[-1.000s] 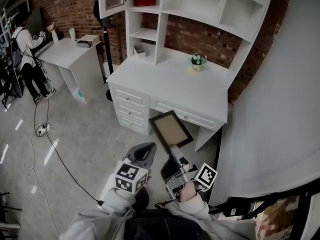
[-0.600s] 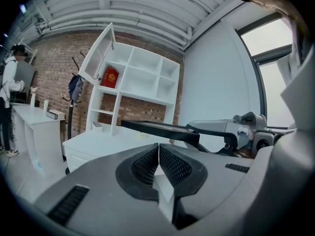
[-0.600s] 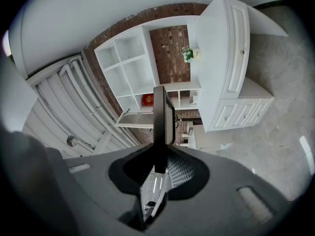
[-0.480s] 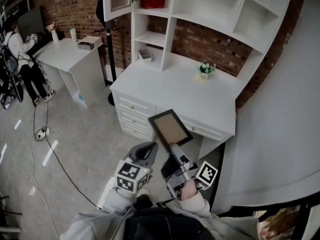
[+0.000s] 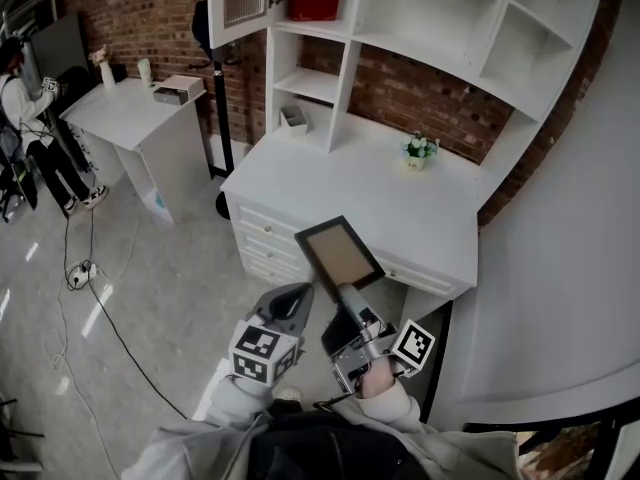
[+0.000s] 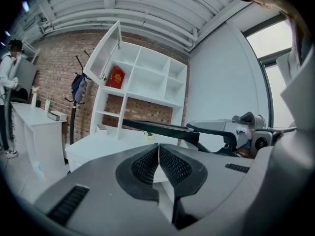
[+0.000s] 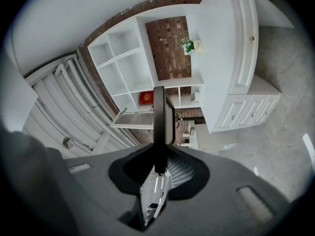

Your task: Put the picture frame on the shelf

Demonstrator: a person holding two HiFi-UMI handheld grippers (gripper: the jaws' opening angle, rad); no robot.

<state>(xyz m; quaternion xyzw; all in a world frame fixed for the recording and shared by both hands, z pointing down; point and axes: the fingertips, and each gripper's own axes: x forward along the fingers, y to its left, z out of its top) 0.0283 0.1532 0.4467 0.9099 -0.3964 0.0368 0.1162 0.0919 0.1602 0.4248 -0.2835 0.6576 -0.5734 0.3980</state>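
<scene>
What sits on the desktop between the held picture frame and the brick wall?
A small flower pot on the white desktop, in the head view.

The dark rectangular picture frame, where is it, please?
The picture frame is mid head view, clamped in the right gripper, in front of the white desk.

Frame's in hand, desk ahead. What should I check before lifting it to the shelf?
1. Right gripper clamped on the picture frame edge: ok.
2. Left gripper shut and empty, free to steady: ok.
3. Empty shelf compartment available: ok.
4. Potted plant on the desk clear of the route: cannot tell.
5. Frame's back stand ready: cannot tell.
</scene>
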